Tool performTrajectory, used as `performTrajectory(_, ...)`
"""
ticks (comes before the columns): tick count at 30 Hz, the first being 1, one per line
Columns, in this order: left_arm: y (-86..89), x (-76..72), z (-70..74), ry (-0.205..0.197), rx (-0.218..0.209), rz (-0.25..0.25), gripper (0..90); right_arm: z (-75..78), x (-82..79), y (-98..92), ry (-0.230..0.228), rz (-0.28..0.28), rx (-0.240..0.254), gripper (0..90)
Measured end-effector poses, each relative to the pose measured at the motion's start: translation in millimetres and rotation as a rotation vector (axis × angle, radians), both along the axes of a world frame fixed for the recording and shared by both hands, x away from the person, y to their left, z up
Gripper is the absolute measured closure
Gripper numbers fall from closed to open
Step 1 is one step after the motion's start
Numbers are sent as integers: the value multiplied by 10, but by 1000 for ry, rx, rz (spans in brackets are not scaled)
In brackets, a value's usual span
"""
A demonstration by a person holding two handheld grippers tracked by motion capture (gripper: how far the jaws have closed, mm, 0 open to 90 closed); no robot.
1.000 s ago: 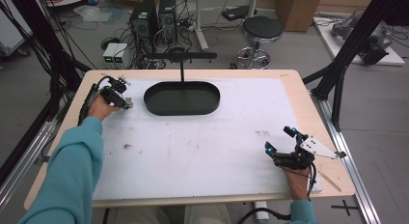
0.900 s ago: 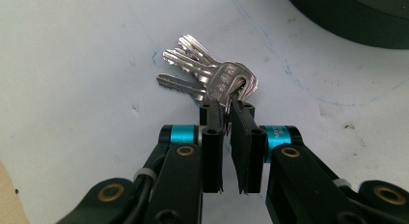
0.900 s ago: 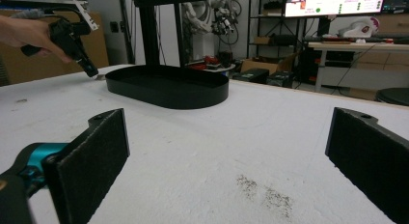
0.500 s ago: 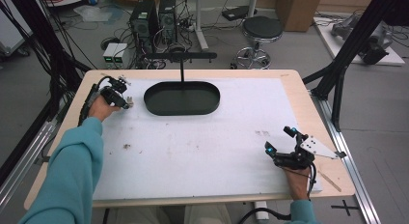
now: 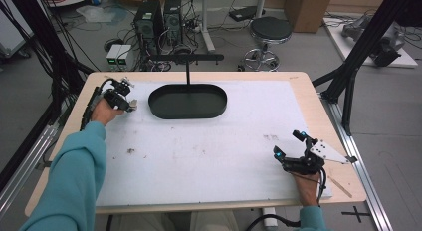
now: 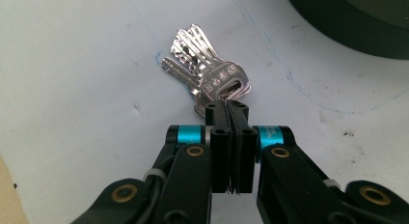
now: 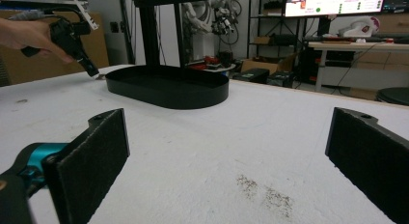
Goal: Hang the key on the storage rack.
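While your right gripper (image 5: pixel 287 152) rests near the front right corner of the table (image 5: pixel 308 99), its jaws stand wide apart with nothing between them, the two black pads (image 7: pixel 91 161) spread over the bare white mat (image 5: pixel 209 151). You have a faint brown smudge (image 7: pixel 265 195) on the mat just ahead of those pads. Farther across, at the far left of the mat, your left gripper (image 6: pixel 230 108) is clenched on the bunch of keys (image 6: pixel 207 72): the jaws have just been closing and now pinch the head end of the bunch, where the keys join. The blades fan out beyond the jaw tips and lie flat on the mat. Just beside them, to the right as the high view shows it, sits the black oval tray (image 5: pixel 188 102), apart from the keys. Behind the tray a thin black post (image 5: pixel 187 71) rises to a crossbar.
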State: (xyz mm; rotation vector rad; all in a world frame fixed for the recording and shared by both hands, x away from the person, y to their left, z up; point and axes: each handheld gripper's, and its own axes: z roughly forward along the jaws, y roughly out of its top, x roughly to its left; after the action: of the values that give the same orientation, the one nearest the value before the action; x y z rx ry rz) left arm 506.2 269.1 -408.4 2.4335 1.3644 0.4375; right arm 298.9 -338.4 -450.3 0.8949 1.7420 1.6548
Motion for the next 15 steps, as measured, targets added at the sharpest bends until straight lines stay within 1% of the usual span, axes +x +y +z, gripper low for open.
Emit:
performTrajectory(4,-19,-17,9,-18,15,-7,882,0,0,0,-1,0,-1,7)
performTrajectory(8,-33,-26,10,-23,20,-17,883,1,1,1,-4,0,-5,7)
performTrajectory(9,-35,-30,20,-32,22,-19,883,1,1,1,-5,0,-5,7)
performTrajectory(11,-43,-48,60,-73,36,-14,883,1,-1,3,-2,0,-4,7)
performTrajectory(13,-33,-59,102,-102,24,-13,883,1,0,2,-5,0,-6,7)
performTrajectory(15,-23,-77,145,-117,6,-14,883,1,0,2,-5,0,-6,7)
